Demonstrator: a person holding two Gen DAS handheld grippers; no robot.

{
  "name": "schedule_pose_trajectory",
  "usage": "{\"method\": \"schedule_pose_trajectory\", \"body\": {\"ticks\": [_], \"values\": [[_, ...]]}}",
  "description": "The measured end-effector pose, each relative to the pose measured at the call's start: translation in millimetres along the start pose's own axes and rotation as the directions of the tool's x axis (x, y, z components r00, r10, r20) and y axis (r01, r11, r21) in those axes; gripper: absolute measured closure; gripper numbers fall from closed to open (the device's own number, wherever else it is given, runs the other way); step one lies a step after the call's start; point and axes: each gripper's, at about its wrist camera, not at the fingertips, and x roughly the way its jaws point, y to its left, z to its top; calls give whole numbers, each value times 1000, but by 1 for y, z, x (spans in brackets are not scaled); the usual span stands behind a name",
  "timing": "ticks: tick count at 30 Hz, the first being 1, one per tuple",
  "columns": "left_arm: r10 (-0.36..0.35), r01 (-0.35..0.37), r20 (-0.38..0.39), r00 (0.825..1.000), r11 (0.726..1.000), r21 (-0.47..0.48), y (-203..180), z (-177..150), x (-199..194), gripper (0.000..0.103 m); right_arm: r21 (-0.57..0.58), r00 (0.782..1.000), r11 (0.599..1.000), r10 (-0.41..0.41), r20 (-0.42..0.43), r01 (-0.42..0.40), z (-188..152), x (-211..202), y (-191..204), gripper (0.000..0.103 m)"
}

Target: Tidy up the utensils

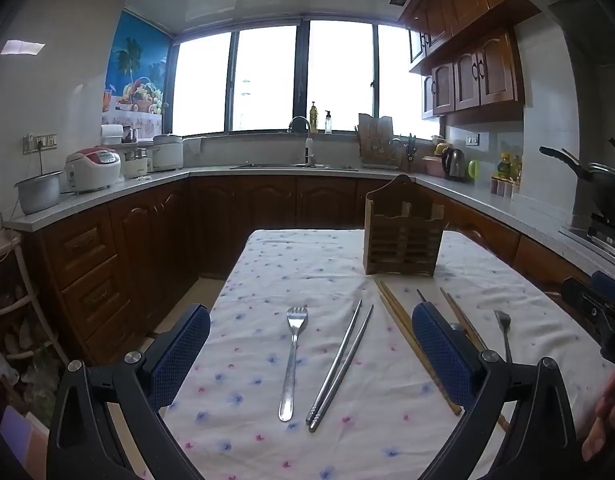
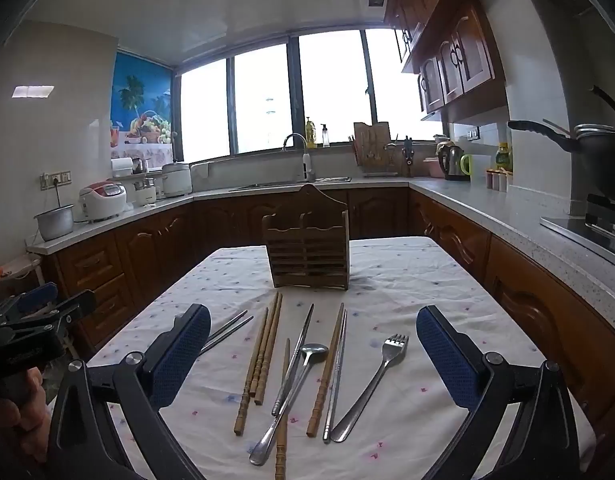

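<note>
A wooden utensil holder (image 1: 403,240) stands upright on the cloth-covered table (image 1: 315,276); it also shows in the right wrist view (image 2: 309,252). In the left wrist view a metal fork (image 1: 292,356) and a pair of metal chopsticks (image 1: 341,364) lie between the fingers of my open, empty left gripper (image 1: 311,344), with wooden chopsticks (image 1: 403,328) to the right. In the right wrist view, wooden chopsticks (image 2: 261,360), a spoon (image 2: 295,392), metal chopsticks (image 2: 336,372) and a fork (image 2: 373,384) lie between the fingers of my open, empty right gripper (image 2: 313,344).
Kitchen counters (image 1: 107,196) with brown cabinets wrap around the table, carrying rice cookers (image 1: 93,168), a sink (image 1: 295,166) and a kettle (image 1: 453,164). A stove with a pan (image 2: 599,152) is at the right. The other gripper shows at each view's edge (image 2: 27,320).
</note>
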Motion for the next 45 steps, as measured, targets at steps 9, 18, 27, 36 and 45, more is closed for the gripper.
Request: {"method": "schedule_pose_trajectory", "body": {"ticks": [9,18,27,36,45], "values": [[-1,1,1,1000,1000,0,0,-1,0,1,0,1000,1000,0,5,0,0,-3,4,0],[-1,1,-4,1000,1000,1,0,-2,2,1,-2,1000,1000,7,7,-7,2,-2,1,0],[-6,6,-25,1000,1000,0,0,-2,9,1,6,1000,1000,10,-8,-10,-1,1,0,0],[-42,36,-146,988,998,-43,16,15,51,2,47,997,998,40,-73,-36,3,32,-13,0],[-58,63,-219,974,998,18,13,40,92,7,129,967,989,98,-236,-69,4,80,-25,15]]}}
